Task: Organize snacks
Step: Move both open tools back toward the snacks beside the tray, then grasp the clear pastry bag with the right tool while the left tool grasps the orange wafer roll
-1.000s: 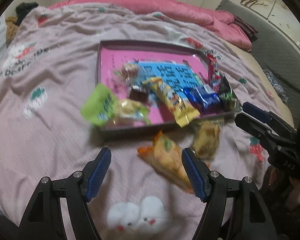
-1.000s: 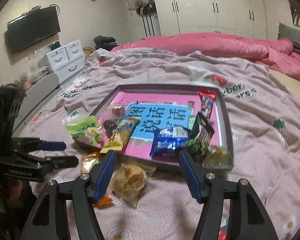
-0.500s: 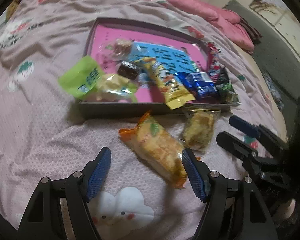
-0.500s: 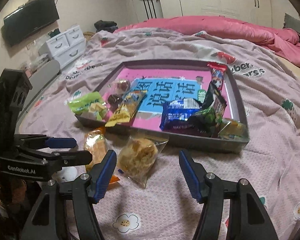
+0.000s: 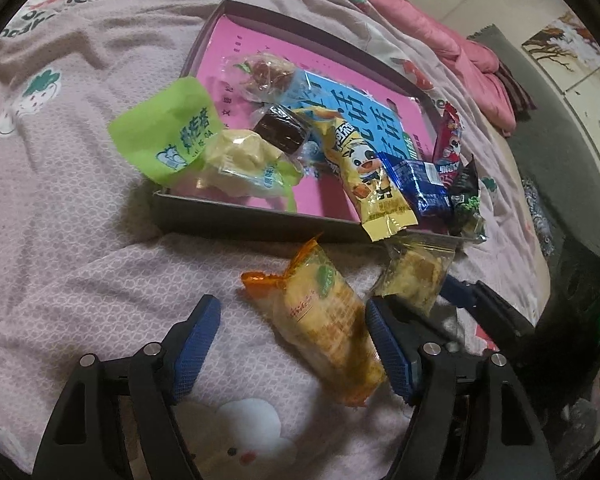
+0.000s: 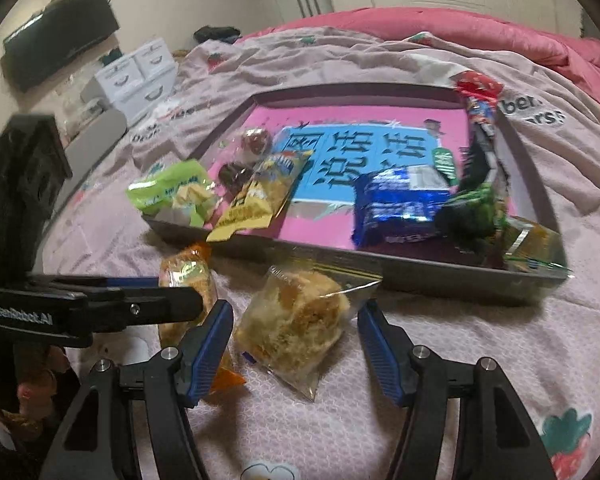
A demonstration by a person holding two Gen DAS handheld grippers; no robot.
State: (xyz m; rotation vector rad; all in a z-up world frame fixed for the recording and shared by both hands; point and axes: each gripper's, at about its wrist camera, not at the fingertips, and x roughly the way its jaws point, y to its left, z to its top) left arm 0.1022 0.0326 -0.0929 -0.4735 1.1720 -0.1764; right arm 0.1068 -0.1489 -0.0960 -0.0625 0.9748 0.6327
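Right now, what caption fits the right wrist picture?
Open right hand-held gripper straddles a clear-bagged pastry beside the snack tray.

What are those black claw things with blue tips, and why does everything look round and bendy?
Those claws are grabbing tools. A person holds one in each hand, and each tool has a small camera looking along its two fingers. The camera lens is very wide, so the picture bends at the edges.

One picture is from the left gripper, the other from the right gripper. Both are open and hold nothing.

They are over a bed with a pink blanket. On it sits a tray with many snacks inside. Two snacks lie outside it: a long orange packet between the left tool's fingers, and a clear bag with a fluffy cake between the right tool's fingers. Neither is being squeezed.
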